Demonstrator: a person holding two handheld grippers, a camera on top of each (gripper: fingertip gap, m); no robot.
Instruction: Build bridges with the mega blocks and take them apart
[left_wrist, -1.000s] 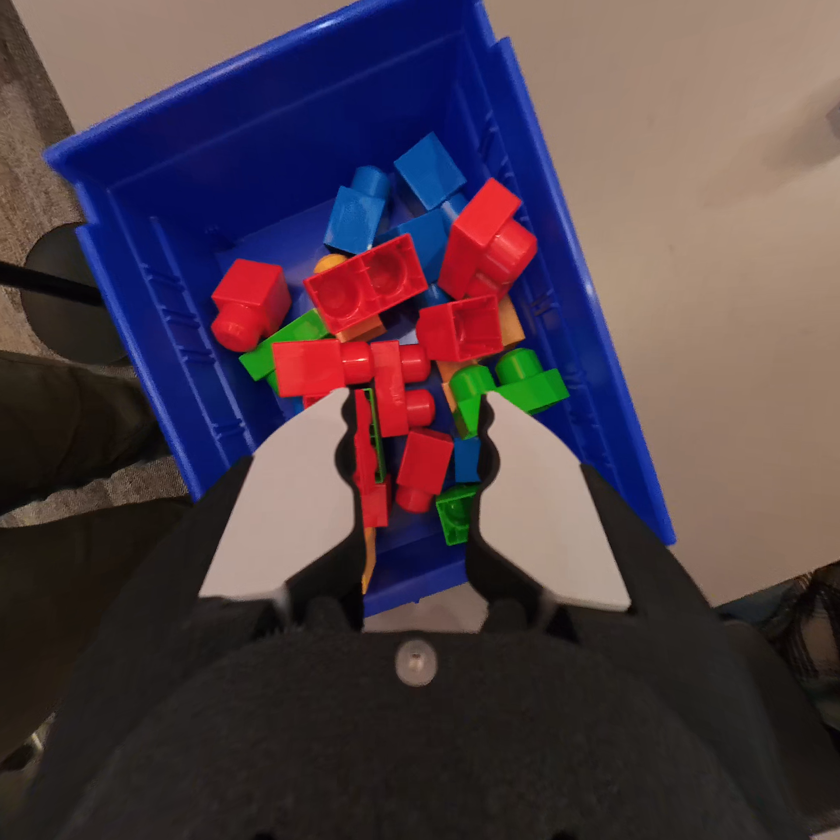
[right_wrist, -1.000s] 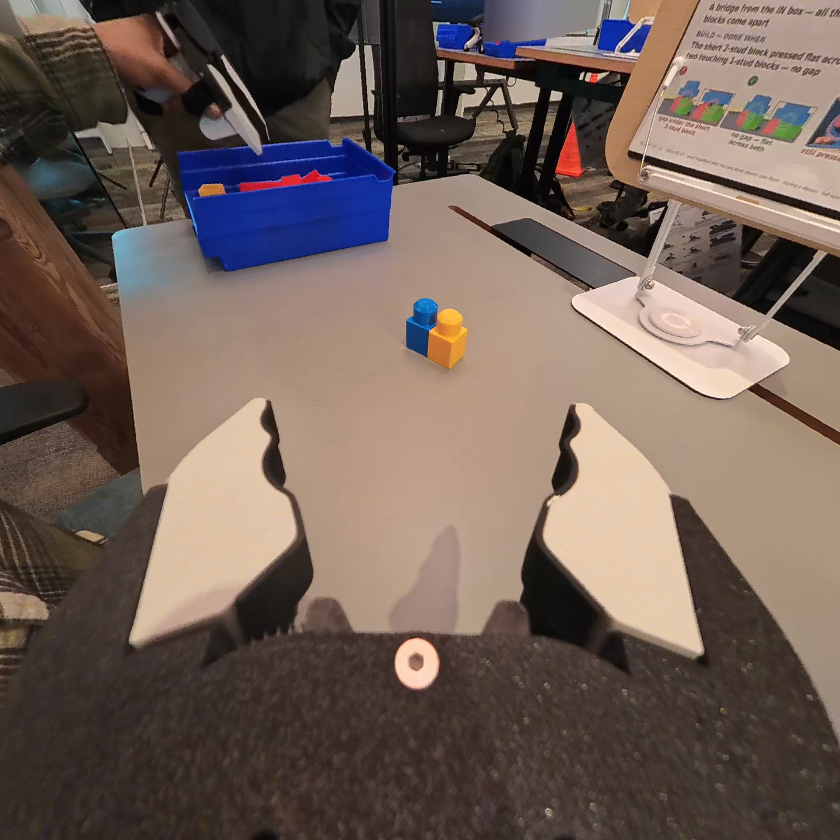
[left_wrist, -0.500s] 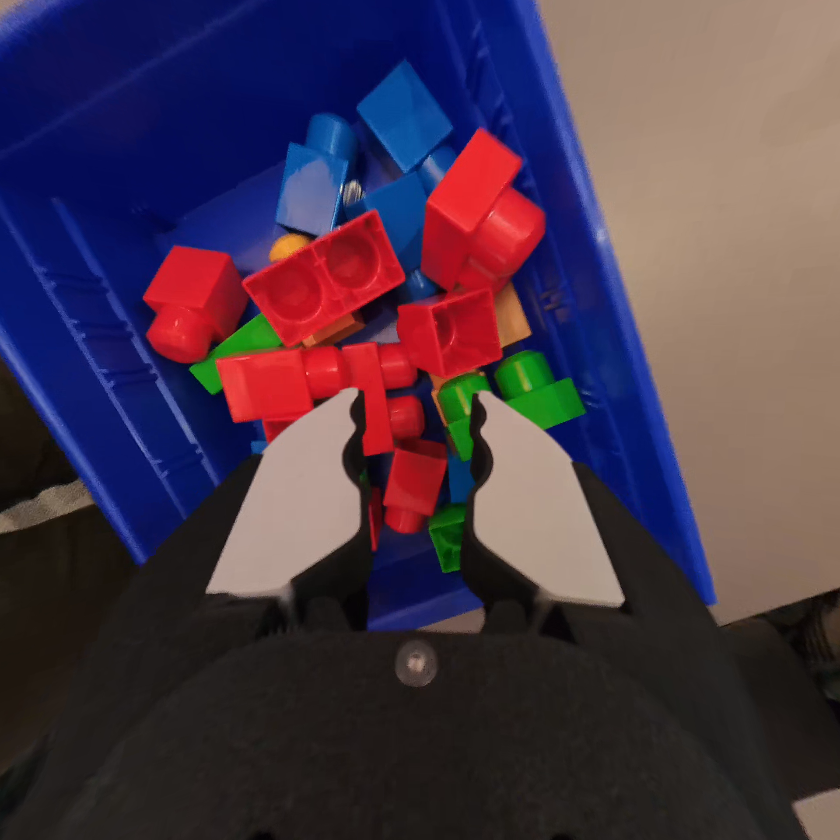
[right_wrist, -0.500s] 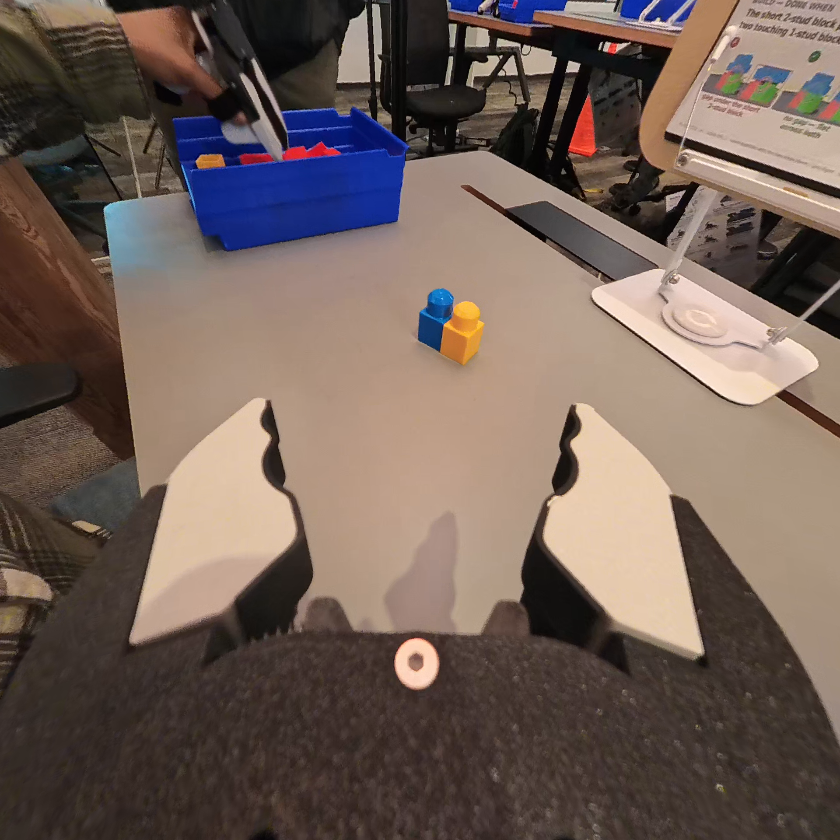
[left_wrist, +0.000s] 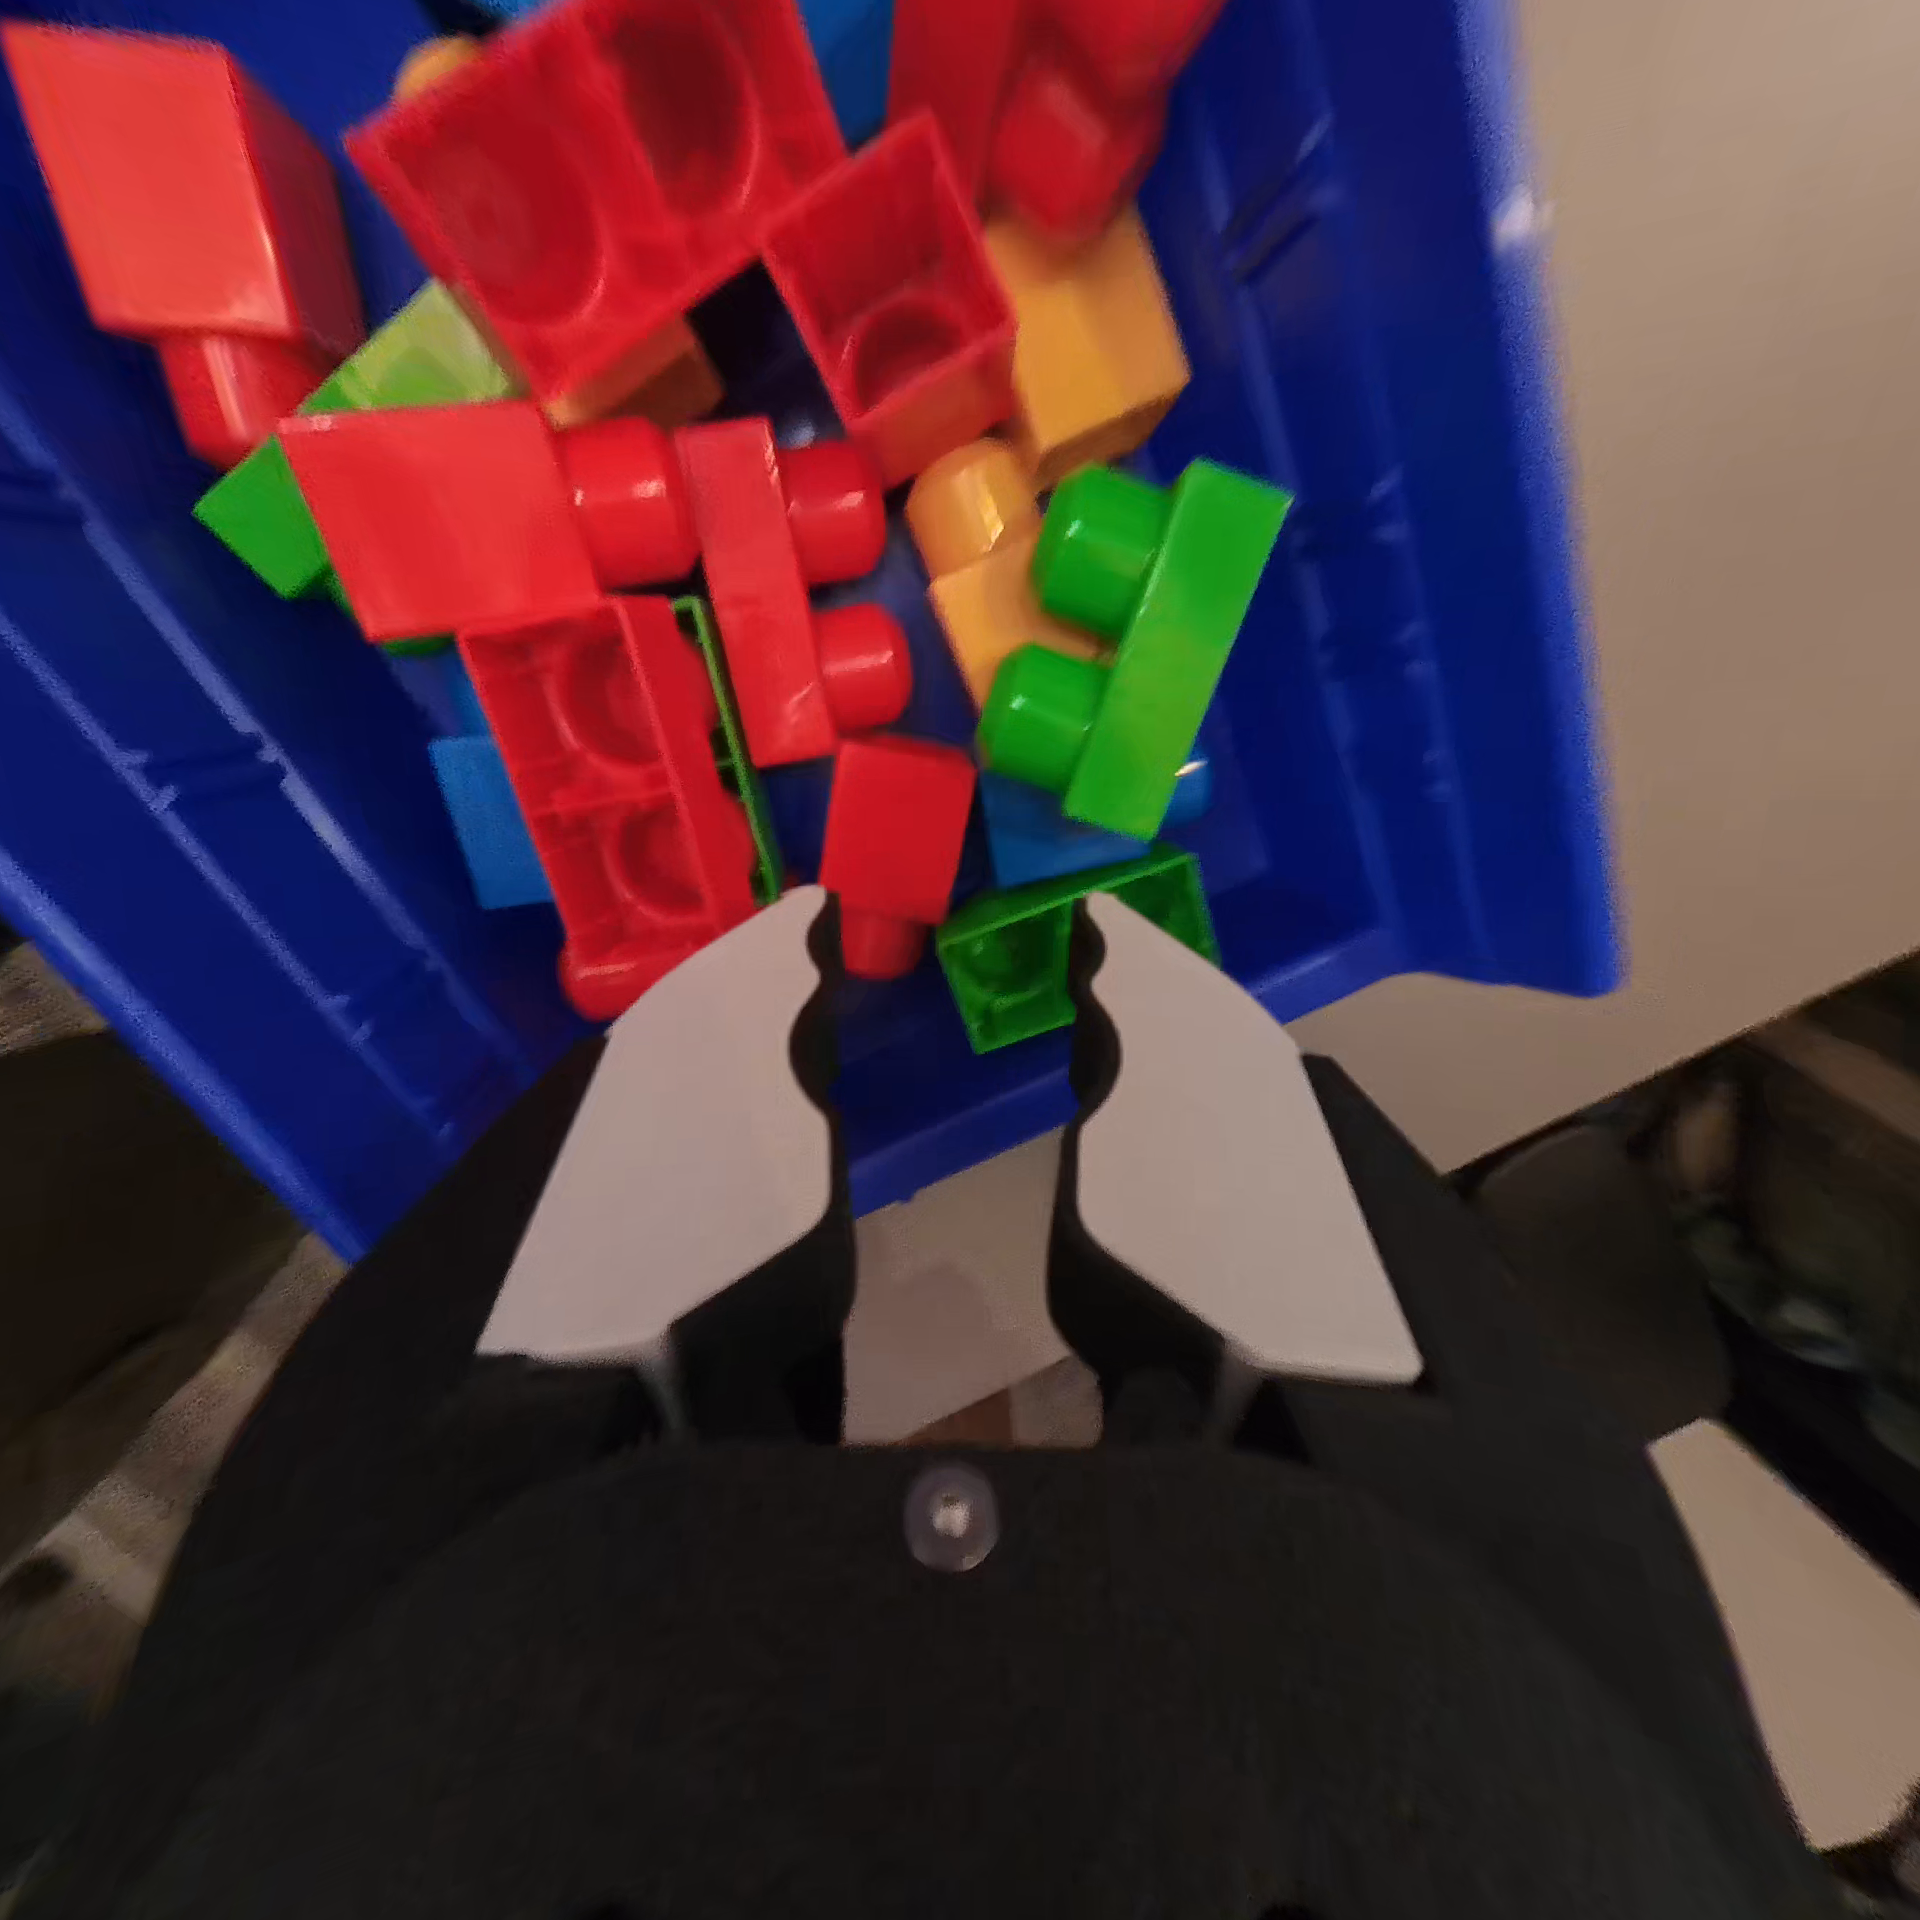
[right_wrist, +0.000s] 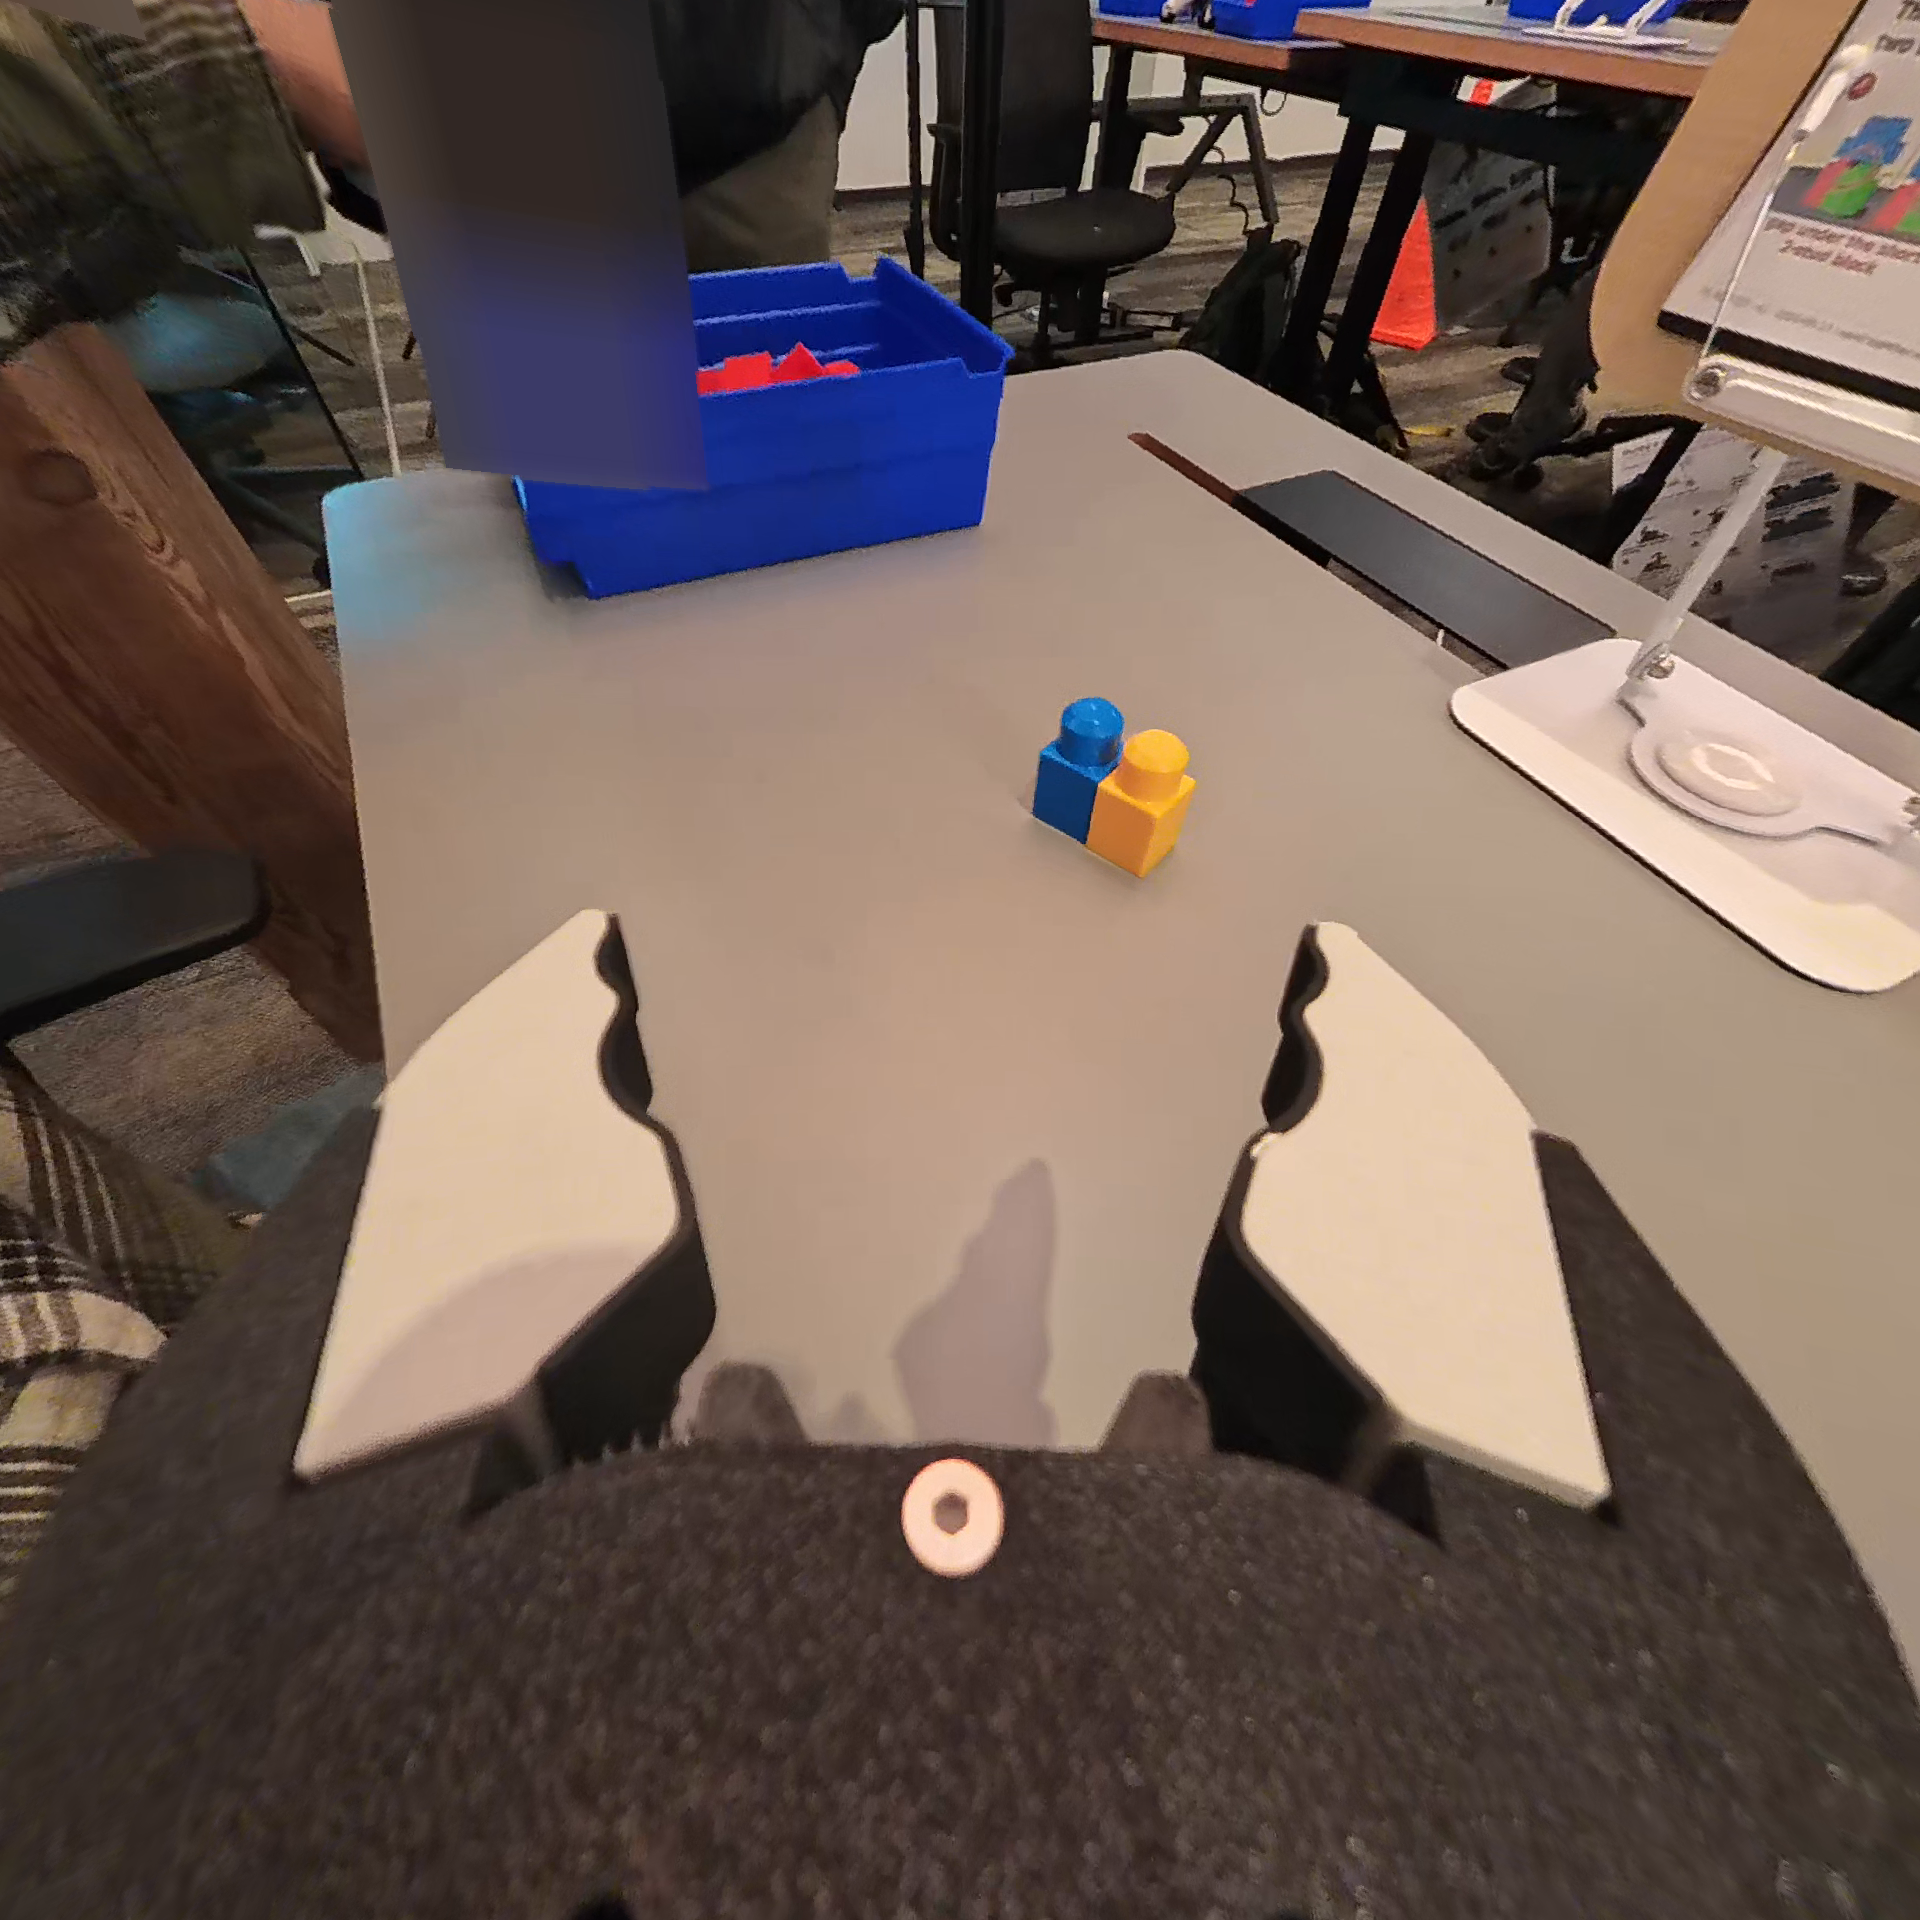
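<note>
Left wrist view
Surface: pale table (left_wrist: 1714, 520) under the blue bin (left_wrist: 1455, 623).
Blocks: glossy plastic mega blocks heaped in the bin; top of heap cut off, motion-blurred.
Left gripper (left_wrist: 948, 925): jaws parted, empty, tips over a red one-stud block (left_wrist: 894, 831).

Right wrist view
Surface: smooth grey table (right_wrist: 831, 779); office chairs behind.
Blocks: blue block (right_wrist: 1075, 769) touching yellow block (right_wrist: 1143, 805), upright.
Hidden: bin's left part behind a blur patch.
Right gripper (right_wrist: 956, 935): jaws wide apart, empty.
</note>
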